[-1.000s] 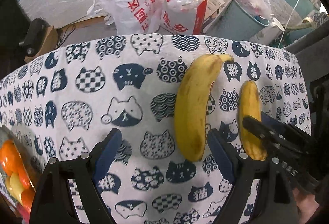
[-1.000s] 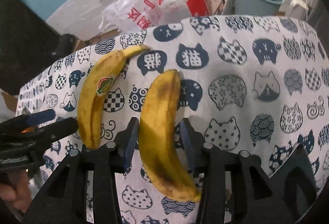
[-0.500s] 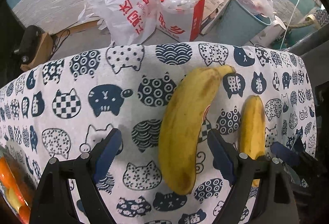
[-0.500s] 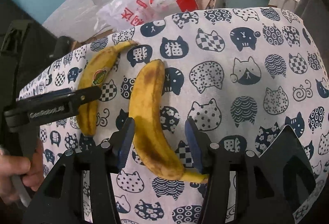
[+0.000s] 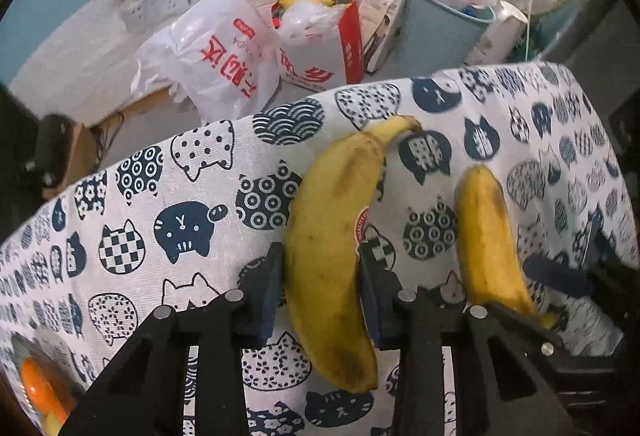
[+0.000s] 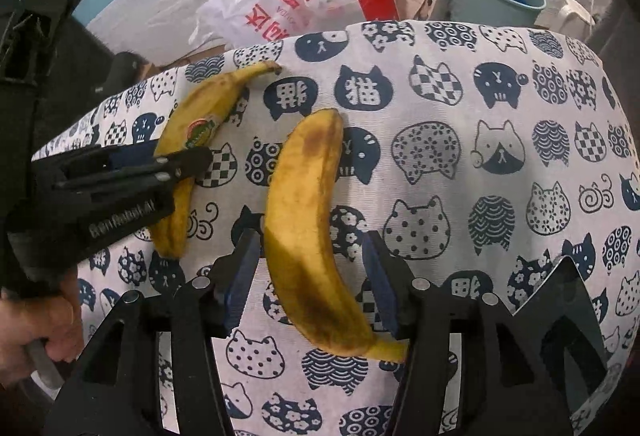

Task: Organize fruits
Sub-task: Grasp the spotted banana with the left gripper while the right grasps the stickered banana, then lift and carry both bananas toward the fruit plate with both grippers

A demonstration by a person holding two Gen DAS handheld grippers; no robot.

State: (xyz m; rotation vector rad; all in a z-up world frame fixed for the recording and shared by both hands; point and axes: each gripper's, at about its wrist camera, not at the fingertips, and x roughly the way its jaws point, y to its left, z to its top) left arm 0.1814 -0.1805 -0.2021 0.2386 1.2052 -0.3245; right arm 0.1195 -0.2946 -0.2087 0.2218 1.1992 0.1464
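Table under a cat-print cloth (image 5: 192, 228), teal wall and white tiled strip with sockets across the top of both frames. Behind the table edge: white plastic bag (image 5: 216, 64) with red print, red-and-white bag (image 5: 320, 48) stuffed with trash, blue bin (image 5: 444, 24) upper right.

Left wrist view: left gripper (image 5: 320, 276) clamped on the stickered banana (image 5: 332, 236), blue pads pressed against both its sides at mid-body, stem toward frame centre-top. Only this view shows orange fruit (image 5: 36, 388) in the lower left corner, blurred and cut off, container unclear.

Right wrist view: right gripper (image 6: 310, 276) straddles the spotted banana (image 6: 308, 220). Left pad touches or nearly touches the peel, right pad stands clear, so released, not gripping. Banana lies flat on the cloth, centre of frame, stem end at lower right by the finger. This view also shows the hand (image 6: 36, 324) on the left gripper handle, lower left, and that gripper's fingers covering the stickered banana's middle.

In the left view the right gripper is mostly cut off at the right edge.
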